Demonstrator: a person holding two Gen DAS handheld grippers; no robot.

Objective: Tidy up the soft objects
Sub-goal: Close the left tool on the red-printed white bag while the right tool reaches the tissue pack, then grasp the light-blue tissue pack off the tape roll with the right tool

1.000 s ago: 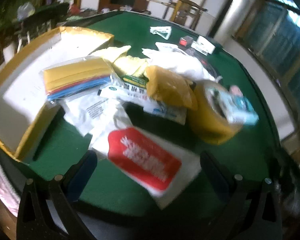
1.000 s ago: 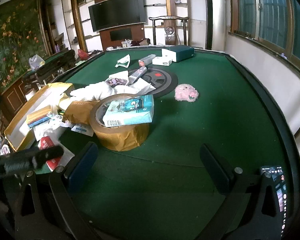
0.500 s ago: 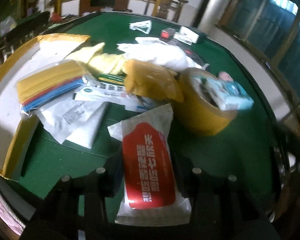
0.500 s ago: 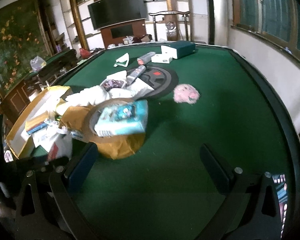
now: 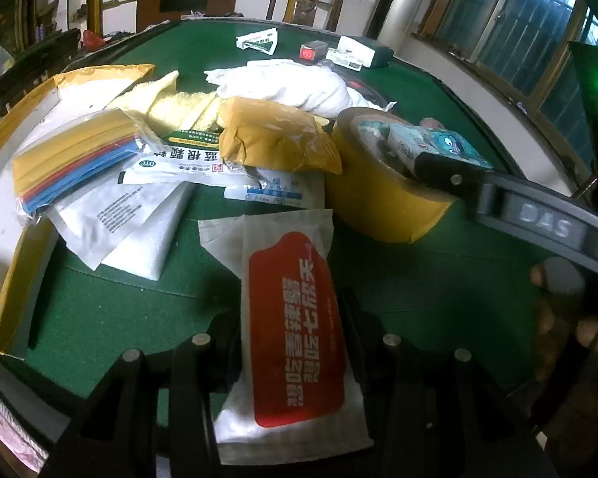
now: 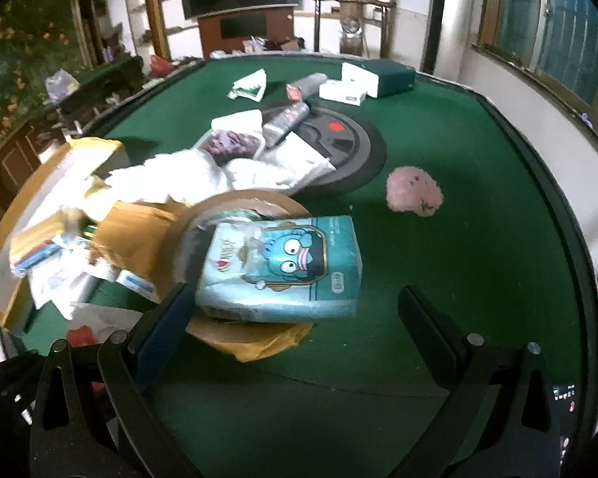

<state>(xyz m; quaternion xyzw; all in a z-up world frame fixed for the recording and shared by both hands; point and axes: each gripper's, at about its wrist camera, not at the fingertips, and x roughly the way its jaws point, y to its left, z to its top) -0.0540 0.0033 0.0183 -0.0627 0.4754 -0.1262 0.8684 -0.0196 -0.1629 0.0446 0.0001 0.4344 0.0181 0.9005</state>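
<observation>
Gripping a red-and-white packet (image 5: 295,330), the left tool (image 5: 293,342) has just closed; the right tool (image 6: 295,310) hangs apart beside the tape roll (image 6: 251,334).

Phone (image 6: 563,422) — cut off, lower right

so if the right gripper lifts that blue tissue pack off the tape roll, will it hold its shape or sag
The blue tissue pack looks soft and plastic-wrapped, so it will probably dent under the pads and may be slippery. It looks light. Only perched on the tape roll, it could slide off if nudged before the open right gripper closes.
</observation>
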